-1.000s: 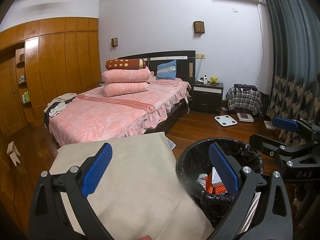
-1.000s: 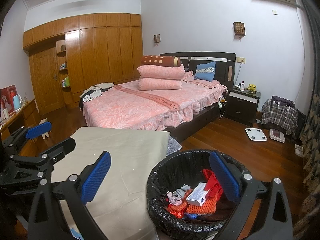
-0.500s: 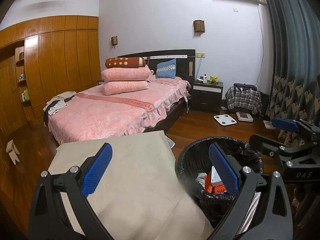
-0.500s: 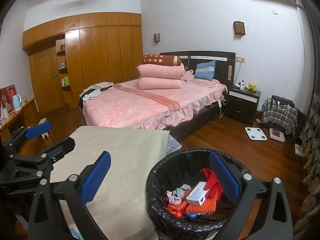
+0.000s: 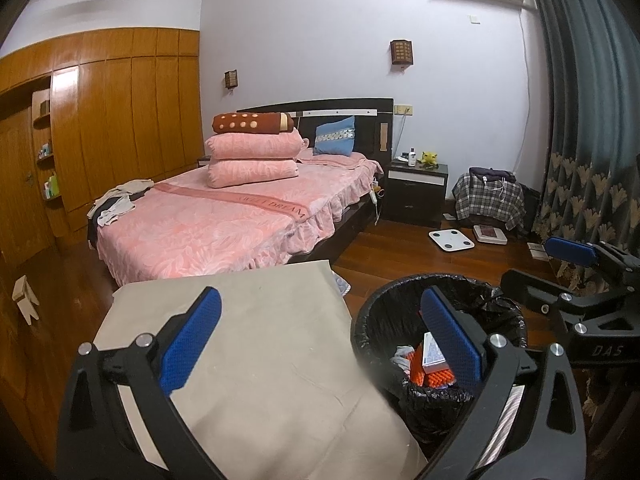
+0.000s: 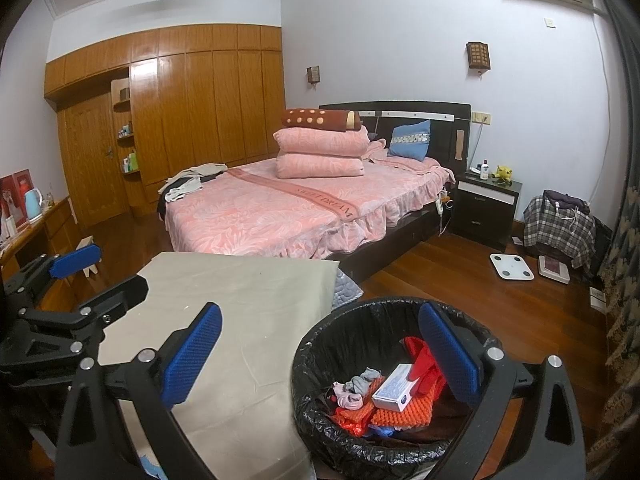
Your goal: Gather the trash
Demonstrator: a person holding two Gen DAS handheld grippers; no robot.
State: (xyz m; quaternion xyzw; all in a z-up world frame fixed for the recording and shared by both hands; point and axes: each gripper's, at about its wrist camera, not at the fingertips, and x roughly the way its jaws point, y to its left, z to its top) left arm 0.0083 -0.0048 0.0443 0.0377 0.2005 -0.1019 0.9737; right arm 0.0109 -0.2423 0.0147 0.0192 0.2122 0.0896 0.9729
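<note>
While both grippers hang spread and empty, a pink bed (image 6: 280, 216) fills the room behind a cloth-covered table (image 6: 240, 304).

Just beside the table's right edge stands a bin (image 6: 320, 364) lined with a black bag, holding the trash: a crumpled orange mesh (image 6: 404, 412), red wrapping (image 6: 420, 356), a white box (image 6: 394, 392) lying on top, and grey and pink scraps (image 6: 354, 390). The left gripper (image 5: 320, 336) hangs over the table edge and bin rim, nothing between its 2 blue pads (image 5: 190, 344); the right gripper (image 6: 320, 344) is likewise wide apart over the bin, clasping nothing.
</note>
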